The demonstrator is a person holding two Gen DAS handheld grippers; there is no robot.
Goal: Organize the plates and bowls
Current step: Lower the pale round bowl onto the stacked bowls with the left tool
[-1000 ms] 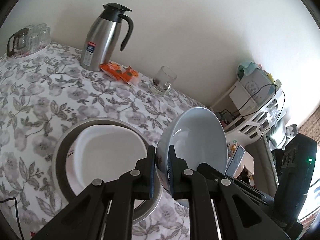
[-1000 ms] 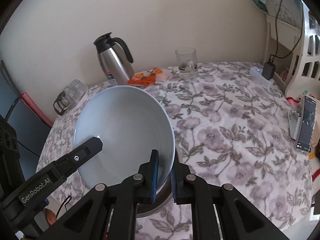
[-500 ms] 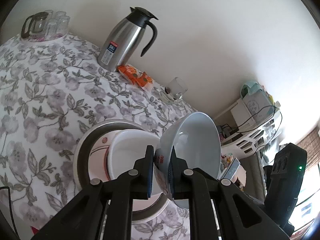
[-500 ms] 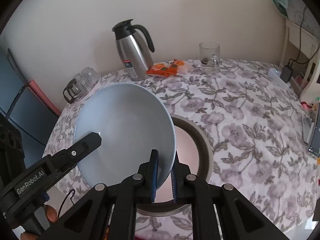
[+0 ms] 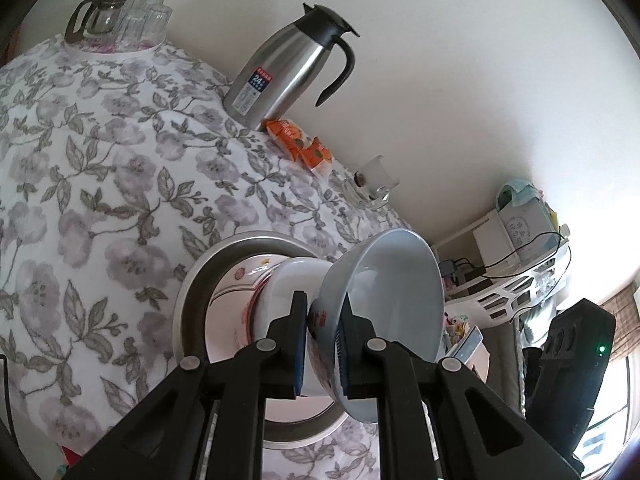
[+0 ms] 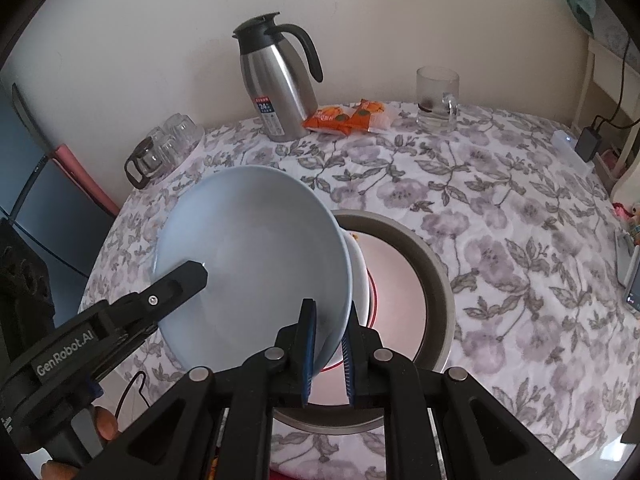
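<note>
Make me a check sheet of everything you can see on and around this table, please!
Surface: table with floral tablecloth.
Job's things: blue bowl held tilted above a white bowl, which sits on a red-rimmed plate in a metal tray.
Clutter: steel thermos, orange snack packets, glass mug, glass teapot with cups.
Grippers: left gripper and right gripper both shut on the blue bowl's rim.
Cables: charger with cable at the table's far right edge.
Surroundings: plain wall, white shelf rack.
</note>
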